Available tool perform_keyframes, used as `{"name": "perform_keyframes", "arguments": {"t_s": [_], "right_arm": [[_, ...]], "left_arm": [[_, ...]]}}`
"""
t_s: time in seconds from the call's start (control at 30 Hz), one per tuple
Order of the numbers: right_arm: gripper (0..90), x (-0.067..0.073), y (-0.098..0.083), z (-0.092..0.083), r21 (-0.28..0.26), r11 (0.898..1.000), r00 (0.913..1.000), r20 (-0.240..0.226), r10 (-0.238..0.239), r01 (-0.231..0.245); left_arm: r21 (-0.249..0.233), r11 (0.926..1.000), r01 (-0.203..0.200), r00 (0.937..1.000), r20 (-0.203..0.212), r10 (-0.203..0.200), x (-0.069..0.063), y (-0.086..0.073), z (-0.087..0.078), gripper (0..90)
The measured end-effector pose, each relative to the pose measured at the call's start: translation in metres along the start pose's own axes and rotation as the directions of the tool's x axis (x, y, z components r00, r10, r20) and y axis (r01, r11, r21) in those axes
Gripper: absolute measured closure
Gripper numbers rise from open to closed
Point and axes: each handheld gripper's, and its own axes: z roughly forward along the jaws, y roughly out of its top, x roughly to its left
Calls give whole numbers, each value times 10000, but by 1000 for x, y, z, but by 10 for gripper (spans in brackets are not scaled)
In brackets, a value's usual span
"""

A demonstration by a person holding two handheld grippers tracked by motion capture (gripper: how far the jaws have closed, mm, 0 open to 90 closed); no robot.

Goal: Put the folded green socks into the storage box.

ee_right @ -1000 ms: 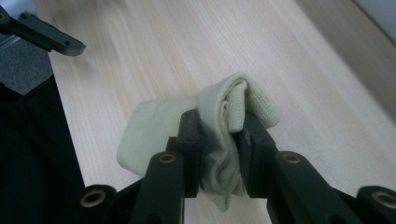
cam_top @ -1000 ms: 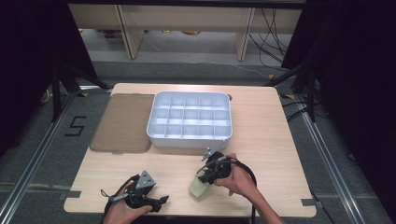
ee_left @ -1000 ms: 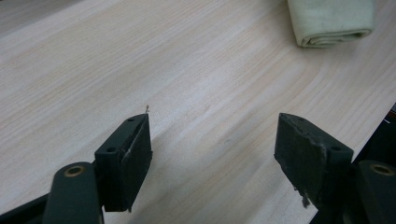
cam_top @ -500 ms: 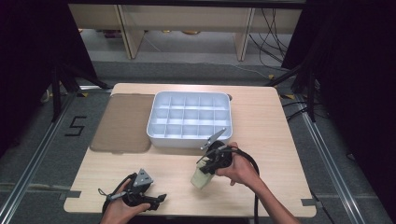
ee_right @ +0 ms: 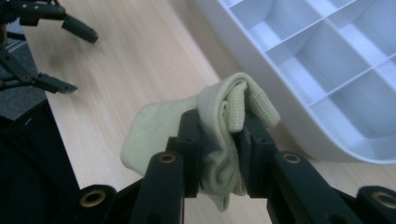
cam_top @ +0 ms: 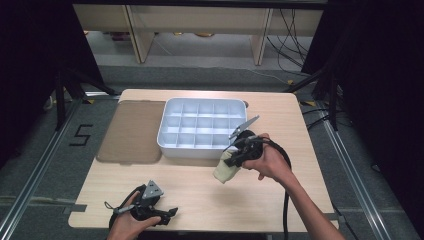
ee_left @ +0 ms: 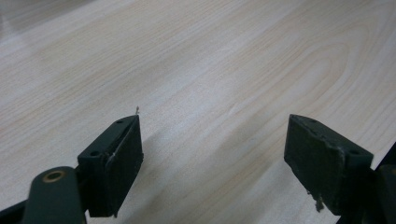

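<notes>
White compartment tray (cam_top: 200,127) mid worktop (cam_top: 300,175), flat brown lid (cam_top: 131,131) touching its left side. Right tool (ee_right: 223,135) clenched on a pale yellow sock (ee_right: 219,116), held off the worktop just beside the tray's near right corner; tray wall stands between sock and compartments. Left tool (ee_left: 210,158) at near left edge, released, jaws just been opening, nothing between them, bare wood below. Versus earlier frame: right tool and sock are higher and closer to the tray; left tool in the same spot.

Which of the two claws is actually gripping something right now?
The right claw: its jaws are clamped on a folded pale yellow sock beside the white divided tray. The left claw has just been opening, with nothing between its jaws.
</notes>
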Motion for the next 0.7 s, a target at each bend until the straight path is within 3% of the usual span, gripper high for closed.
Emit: {"name": "perform_keyframes", "arguments": {"t_s": [0.27, 0.33, 0.4, 0.6, 0.7], "right_arm": [[735, -19, 9, -15, -219, 9989, 9987, 305, 419, -413], [735, -23, 12, -19, -196, 9975, 9971, 312, 691, -685], [735, -31, 15, -21, -291, 9958, 9953, 395, 882, -870], [735, -51, 21, -24, -594, 9920, 9917, 588, 1147, -1112], [735, -61, 24, -25, -683, 9894, 9887, 695, 1327, -1279]], "left_arm": [[-154, 9998, 143, 9999, -20, -143, 1, 0, 0, 191], [-137, 9999, 0, 10000, -13, -1, 1, 0, -1, 191], [-143, 9998, 116, 9999, -23, -117, 0, 0, 0, 191], [-47, 10000, 15, 10000, 29, -15, 0, 0, 0, 193], [-67, 9998, 190, 9998, 53, -190, 0, 0, 1, 194]]}}
